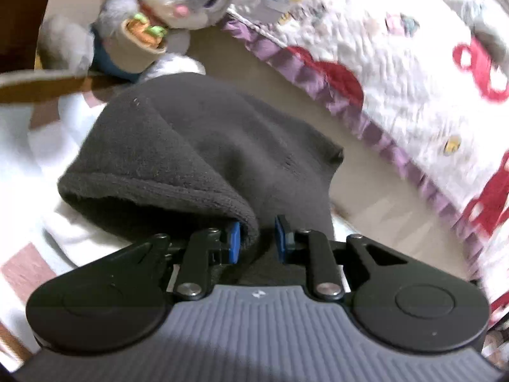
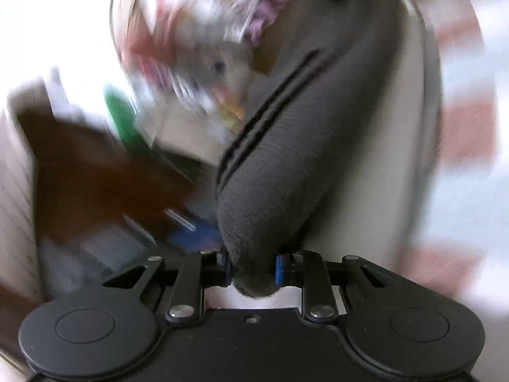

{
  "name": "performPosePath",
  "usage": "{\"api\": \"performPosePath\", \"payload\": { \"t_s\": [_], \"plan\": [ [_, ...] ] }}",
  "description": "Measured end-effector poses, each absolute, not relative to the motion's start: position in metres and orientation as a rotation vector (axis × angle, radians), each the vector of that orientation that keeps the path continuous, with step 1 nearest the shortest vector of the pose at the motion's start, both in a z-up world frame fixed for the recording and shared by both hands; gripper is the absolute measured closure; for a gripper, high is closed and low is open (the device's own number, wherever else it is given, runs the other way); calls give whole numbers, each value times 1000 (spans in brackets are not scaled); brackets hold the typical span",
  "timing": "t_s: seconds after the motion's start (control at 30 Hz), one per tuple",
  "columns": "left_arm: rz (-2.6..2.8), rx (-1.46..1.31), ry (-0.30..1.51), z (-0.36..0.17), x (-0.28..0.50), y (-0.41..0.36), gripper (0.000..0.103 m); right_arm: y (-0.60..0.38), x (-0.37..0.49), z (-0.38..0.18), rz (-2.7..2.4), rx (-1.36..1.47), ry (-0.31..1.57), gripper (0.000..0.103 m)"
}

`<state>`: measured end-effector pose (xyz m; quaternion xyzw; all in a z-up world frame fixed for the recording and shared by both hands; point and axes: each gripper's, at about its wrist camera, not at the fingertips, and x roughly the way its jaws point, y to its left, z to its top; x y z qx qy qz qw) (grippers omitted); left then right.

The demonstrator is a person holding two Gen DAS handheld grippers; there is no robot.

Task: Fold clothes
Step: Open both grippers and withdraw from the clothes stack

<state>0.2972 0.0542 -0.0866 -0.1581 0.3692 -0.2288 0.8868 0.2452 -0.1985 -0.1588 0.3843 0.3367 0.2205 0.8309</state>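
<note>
A dark grey fleece garment (image 1: 203, 146) lies bunched on the bed just ahead of my left gripper (image 1: 258, 240). A thick rolled edge of the cloth runs between its blue pads (image 1: 234, 242), and they are shut on it. In the right wrist view the same grey garment (image 2: 286, 159), with two dark stripes along it, hangs stretched away from my right gripper (image 2: 253, 270). The right gripper's blue pads (image 2: 279, 269) pinch a rounded end of the cloth. That view is heavily blurred.
A grey plush rabbit (image 1: 171, 9) holding a carrot pot sits behind the garment. A white quilt (image 1: 397, 73) with red prints and a purple frill fills the right. The bed cover (image 1: 25, 165) is white with pink checks. Brown furniture (image 2: 95, 165) lies blurred on the left.
</note>
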Motion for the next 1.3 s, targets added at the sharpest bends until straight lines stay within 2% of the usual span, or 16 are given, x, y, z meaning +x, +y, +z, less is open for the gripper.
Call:
{"api": "performPosePath", "payload": {
  "t_s": [0.03, 0.1, 0.13, 0.17, 0.23, 0.37, 0.47, 0.9, 1.3],
  "plan": [
    [-435, -269, 791, -85, 292, 44, 82, -189, 247, -158, 395, 662, 767, 76],
    [-331, -147, 848, -80, 282, 23, 65, -182, 241, -147, 391, 560, 777, 70],
    [-305, -120, 856, -76, 275, 16, 41, -180, 236, -138, 380, 504, 780, 66],
    [-294, -113, 852, -70, 267, 11, 27, -177, 231, -128, 369, 447, 781, 57],
    [-273, -100, 845, -58, 252, 1, 23, -172, 217, -104, 314, 279, 760, 45],
    [-211, -34, 841, -37, 224, -22, 2, -187, 203, -72, 272, 208, 816, 44],
    [-130, 77, 853, -27, 206, -42, 2, -196, 190, -52, 240, 162, 846, 37],
    [-40, 120, 900, -14, 125, -72, 0, -229, 109, -32, 85, -40, 863, 35],
    [23, 171, 850, -5, 107, -102, 0, -241, 86, -23, 89, -55, 807, 33]
  ]
}}
